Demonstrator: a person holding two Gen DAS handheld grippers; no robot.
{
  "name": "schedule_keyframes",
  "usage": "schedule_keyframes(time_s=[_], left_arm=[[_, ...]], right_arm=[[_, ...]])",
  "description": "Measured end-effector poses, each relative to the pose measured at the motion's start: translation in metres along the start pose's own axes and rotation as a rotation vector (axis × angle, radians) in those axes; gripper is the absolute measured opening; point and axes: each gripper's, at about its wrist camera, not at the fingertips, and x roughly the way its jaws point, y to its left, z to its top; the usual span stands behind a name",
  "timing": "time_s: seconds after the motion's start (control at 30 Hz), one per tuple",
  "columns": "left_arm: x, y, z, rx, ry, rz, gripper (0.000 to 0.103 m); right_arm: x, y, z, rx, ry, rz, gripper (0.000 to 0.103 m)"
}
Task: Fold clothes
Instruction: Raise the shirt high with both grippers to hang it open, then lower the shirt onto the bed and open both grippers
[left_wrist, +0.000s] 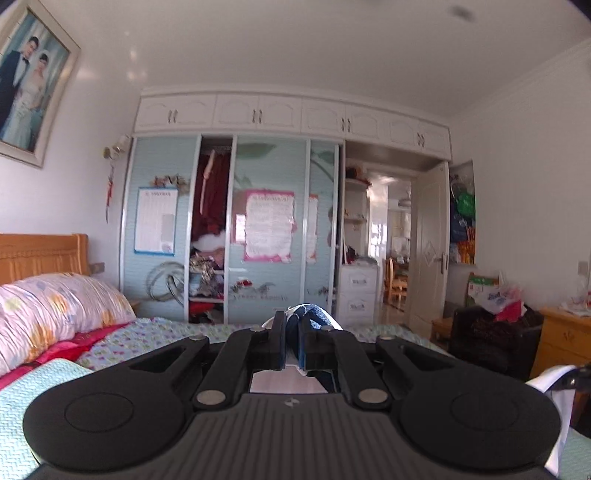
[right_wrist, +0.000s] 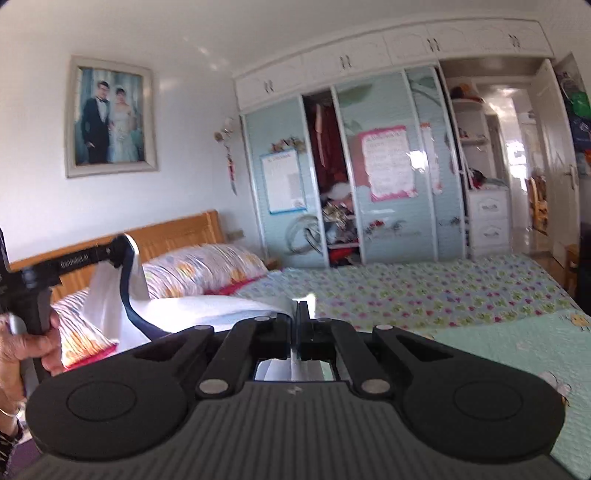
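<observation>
The right gripper (right_wrist: 295, 325) had its black jaws pinched together on a thin edge of the soft white cotton garment with dark navy trim (right_wrist: 207, 306), the cloth passing between the pads and draping away to its left. The left gripper (left_wrist: 293, 341) was likewise clamped narrow on a bunched white-and-navy part of the same garment, which bulged just past its fingertips. In the right wrist view that gripper (right_wrist: 118, 254), borne by a person's hand (right_wrist: 37, 347), held its corner high so the fabric sagged between the two holds. The garment looked light, limp and prone to slipping; holding hems or seams near the corners would likely suit best. Beyond lay the floral quilted bedspread (right_wrist: 424, 291), then the pale blue sliding-door wardrobe (right_wrist: 384, 166).
</observation>
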Motion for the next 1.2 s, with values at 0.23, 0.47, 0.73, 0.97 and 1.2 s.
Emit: schedule_keyframes(time_s=[0.23, 0.47, 0.73, 0.97, 1.2], left_arm=[[0.156, -0.047, -0.146, 0.082, 0.477, -0.17, 0.011], [0.129, -0.004, -0.22, -0.06, 0.601, -0.13, 0.039], [0.012, 0.01, -0.245, -0.035, 0.645, -0.188, 0.056], [-0.048, 0.034, -0.261, -0.15, 0.643, -0.087, 0.067], [-0.053, 0.042, -0.284, -0.181, 0.693, -0.024, 0.067]], right_arm=[[0.117, -0.088, -0.156, -0.01, 0.462, -0.413, 0.023], [0.08, -0.106, -0.225, 0.193, 0.457, -0.338, 0.046], [0.032, 0.0, -0.253, -0.091, 0.378, -0.026, 0.075], [0.057, 0.057, -0.281, -0.392, 0.39, -0.076, 0.074], [0.055, 0.008, -0.25, -0.163, 0.324, -0.149, 0.007]])
